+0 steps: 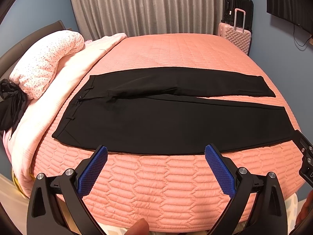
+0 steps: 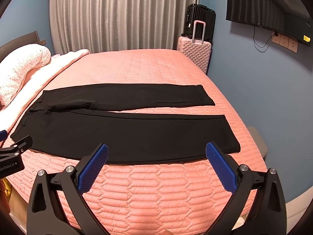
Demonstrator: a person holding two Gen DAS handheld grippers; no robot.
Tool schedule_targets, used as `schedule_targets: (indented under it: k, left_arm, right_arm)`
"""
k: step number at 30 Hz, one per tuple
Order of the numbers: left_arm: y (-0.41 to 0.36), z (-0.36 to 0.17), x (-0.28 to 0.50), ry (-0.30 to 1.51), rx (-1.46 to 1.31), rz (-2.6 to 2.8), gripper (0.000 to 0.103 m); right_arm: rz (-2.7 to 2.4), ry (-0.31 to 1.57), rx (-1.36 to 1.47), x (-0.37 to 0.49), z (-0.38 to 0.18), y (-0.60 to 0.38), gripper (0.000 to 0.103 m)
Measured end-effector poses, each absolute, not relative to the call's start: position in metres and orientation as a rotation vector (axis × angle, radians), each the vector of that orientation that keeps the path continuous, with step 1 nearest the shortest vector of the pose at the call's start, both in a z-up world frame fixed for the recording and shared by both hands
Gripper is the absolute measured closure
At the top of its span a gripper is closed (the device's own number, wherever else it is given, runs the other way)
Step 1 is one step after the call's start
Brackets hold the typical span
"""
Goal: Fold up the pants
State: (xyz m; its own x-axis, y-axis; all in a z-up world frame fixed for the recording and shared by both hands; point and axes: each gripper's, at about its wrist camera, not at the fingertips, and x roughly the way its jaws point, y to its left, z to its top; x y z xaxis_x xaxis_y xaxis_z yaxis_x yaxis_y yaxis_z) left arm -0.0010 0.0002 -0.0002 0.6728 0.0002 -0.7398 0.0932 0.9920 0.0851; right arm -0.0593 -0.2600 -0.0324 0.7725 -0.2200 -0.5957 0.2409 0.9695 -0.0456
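Pink quilted bed [image 1: 166,51] under grey curtains [image 1: 148,5], black pants [image 1: 172,121] spread flat across it.

Both claws hang wide apart and empty at the near edge: the left gripper [image 1: 156,152] before the upper part of the near leg, the right gripper [image 2: 156,150] nearer its hem, neither touching cloth. Waistband lies toward a dotted pillow [image 1: 45,62] and pale folded blanket [image 1: 64,82]. Beyond the far corner a pink suitcase [image 2: 195,52] stands against a black one [image 2: 201,19]. Nothing lies between claws and pants.
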Motion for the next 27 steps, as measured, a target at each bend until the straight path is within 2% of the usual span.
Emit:
schedule_targets:
  k: [27]
  left_arm:
    - [0.0013,0.0041,0.0004,0.83,0.122,-0.063,0.005]
  right_arm:
    - [-0.246,0.641,0.04,-0.06,-0.0314,-0.2595,0.005]
